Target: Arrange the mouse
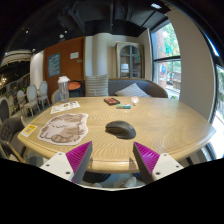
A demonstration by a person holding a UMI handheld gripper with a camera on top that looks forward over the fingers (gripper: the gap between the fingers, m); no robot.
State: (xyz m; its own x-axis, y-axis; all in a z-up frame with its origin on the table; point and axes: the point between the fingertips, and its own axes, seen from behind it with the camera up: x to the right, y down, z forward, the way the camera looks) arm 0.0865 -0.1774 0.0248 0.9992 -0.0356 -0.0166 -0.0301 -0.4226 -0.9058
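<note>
A dark grey mouse [121, 128] lies on the round wooden table [170, 125], just ahead of my fingers and a little right of a patterned mouse mat [63, 127]. My gripper [113, 158] is open and empty, held near the table's front edge, with its magenta pads [80, 157] spread wide apart. The mouse sits beyond the fingertips, between their lines, not touched by either.
A small dark object [111, 101] and a green item [123, 105] lie at the far side of the table. Papers [66, 106] lie at the far left. Chairs [30, 98] stand to the left, a sofa [135, 88] behind.
</note>
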